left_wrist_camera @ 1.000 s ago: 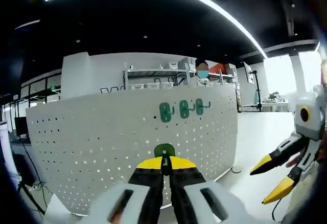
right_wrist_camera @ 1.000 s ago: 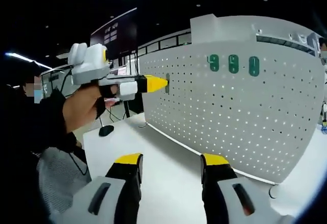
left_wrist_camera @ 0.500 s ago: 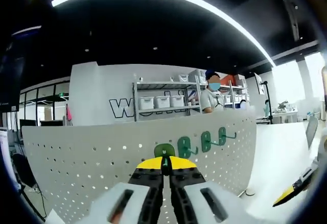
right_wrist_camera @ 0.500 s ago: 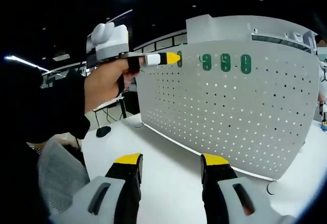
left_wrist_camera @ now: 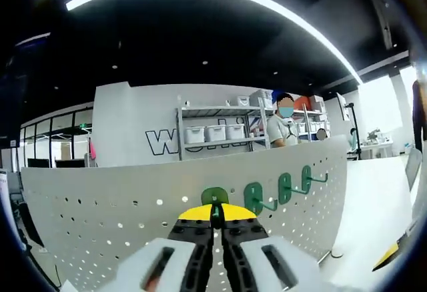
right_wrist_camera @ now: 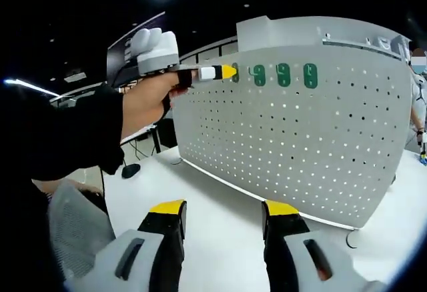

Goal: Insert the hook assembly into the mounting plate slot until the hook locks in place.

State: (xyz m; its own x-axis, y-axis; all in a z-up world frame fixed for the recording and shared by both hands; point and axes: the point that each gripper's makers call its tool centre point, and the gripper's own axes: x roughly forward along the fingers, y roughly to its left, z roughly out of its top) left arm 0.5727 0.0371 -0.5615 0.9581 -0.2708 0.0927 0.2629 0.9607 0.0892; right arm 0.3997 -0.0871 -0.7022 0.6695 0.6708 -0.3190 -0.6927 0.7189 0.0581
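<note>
left tongs (left_wrist_camera: 214, 220) clamped on green hook assembly (left_wrist_camera: 215, 197), held level against top row of pegboard mounting plate (right_wrist_camera: 300, 139) beside three seated hooks (right_wrist_camera: 283, 75) for insertion. right tongs (right_wrist_camera: 222, 216) apart, empty, kept low over white surface (right_wrist_camera: 220, 202).

Large outlined white letters stand on the white back wall (left_wrist_camera: 133, 132) in the left gripper view; only "W" (left_wrist_camera: 160, 142) reads clearly, the rest hidden behind the grey metal shelving rack (left_wrist_camera: 213, 132). Nothing else is legible.
</note>
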